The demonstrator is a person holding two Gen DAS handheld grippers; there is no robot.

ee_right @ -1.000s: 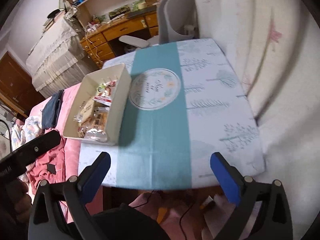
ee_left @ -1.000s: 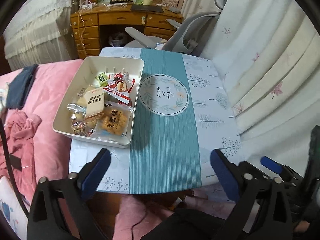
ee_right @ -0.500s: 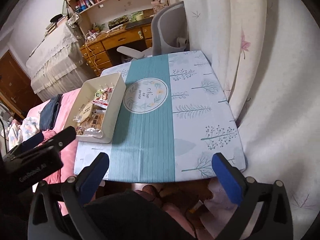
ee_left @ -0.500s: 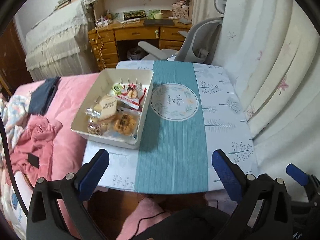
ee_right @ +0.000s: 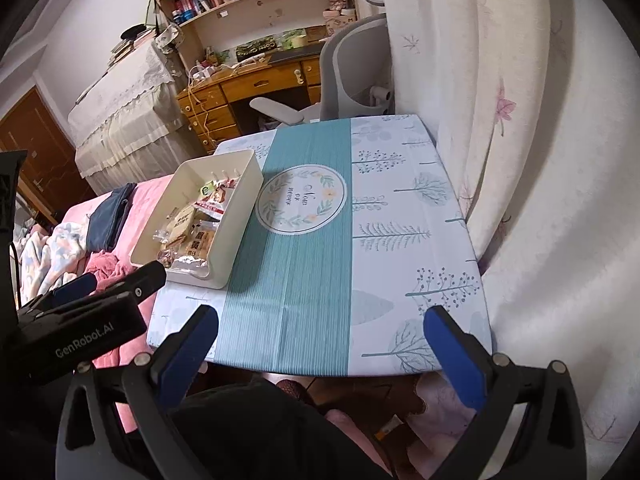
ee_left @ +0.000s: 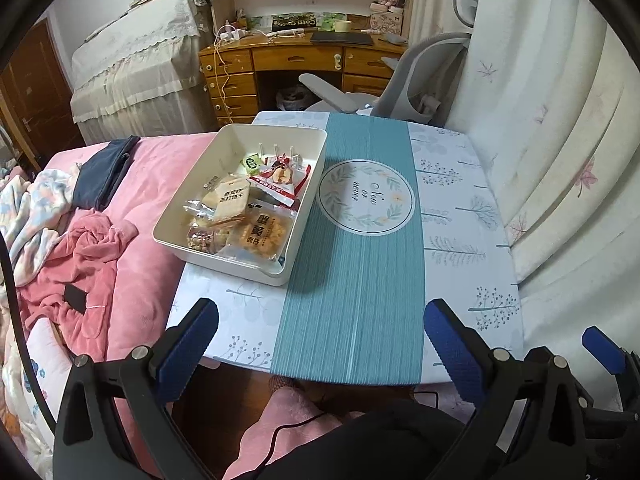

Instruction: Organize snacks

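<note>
Both grippers have pulled back and up since a second ago, so the whole table (ee_left: 452, 248) now fits in view with its near edge showing, and the bookshelf above the desk (ee_left: 296, 56) has come into frame too. The table wears a tree-print cloth with a teal runner (ee_left: 356, 280) down the middle and a round printed mat (ee_left: 366, 197) on it. Pink bedding (ee_left: 132, 264) sits just left of the table, curtains (ee_left: 560, 128) on the right, a grey chair (ee_left: 404, 92) at the far end. The white bin (ee_left: 224, 260) sits on the table's left side, and the snack packets (ee_left: 248, 216) are all piled inside it. The left gripper (ee_left: 320, 340) and right gripper (ee_right: 320, 340) both hang at the near edge, spread wide with nothing between the blue pads.
</note>
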